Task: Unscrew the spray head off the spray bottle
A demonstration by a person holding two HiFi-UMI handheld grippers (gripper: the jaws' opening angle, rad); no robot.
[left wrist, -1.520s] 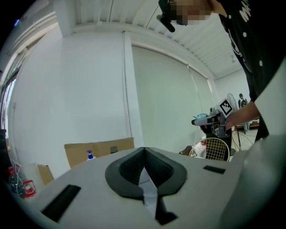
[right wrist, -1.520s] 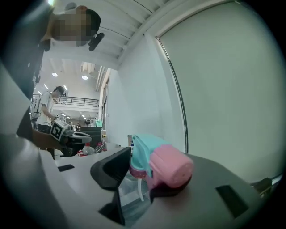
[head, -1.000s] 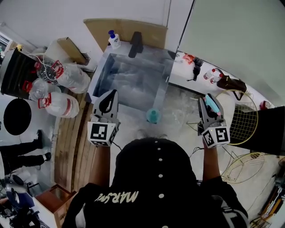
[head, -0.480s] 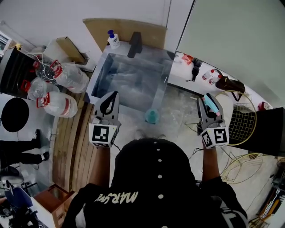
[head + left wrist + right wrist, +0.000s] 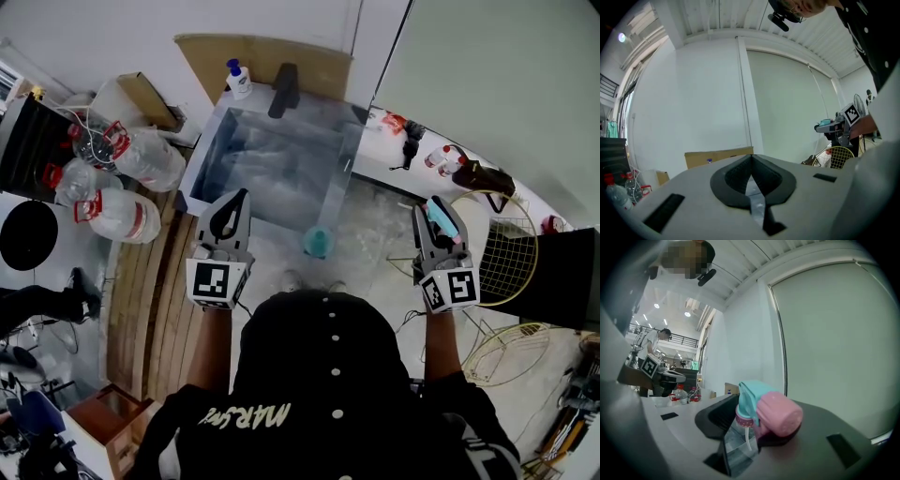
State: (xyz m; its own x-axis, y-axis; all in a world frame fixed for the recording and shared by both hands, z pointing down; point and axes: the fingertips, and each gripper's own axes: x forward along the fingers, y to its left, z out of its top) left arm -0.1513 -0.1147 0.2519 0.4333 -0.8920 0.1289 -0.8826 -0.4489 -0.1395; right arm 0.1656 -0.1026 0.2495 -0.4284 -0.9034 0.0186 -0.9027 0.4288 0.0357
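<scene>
The spray bottle (image 5: 740, 434) is clear, with a teal spray head (image 5: 752, 397) and a pink nozzle part (image 5: 780, 413). My right gripper (image 5: 747, 427) is shut on the bottle just below the pink collar, and the head sticks up past the jaws. In the head view the right gripper (image 5: 437, 210) is held out at the right with the teal head (image 5: 442, 216) showing between its jaws. My left gripper (image 5: 234, 204) is held out at the left, shut and empty; in its own view the left gripper (image 5: 751, 164) has both pads pressed together. The two grippers are well apart.
A steel sink (image 5: 211, 155) lies ahead, with a soap bottle (image 5: 240, 82) at its back edge. A small teal object (image 5: 319, 243) stands on the counter between the grippers. Large water bottles (image 5: 122, 216) lie at the left. A wire basket (image 5: 514, 262) is at the right.
</scene>
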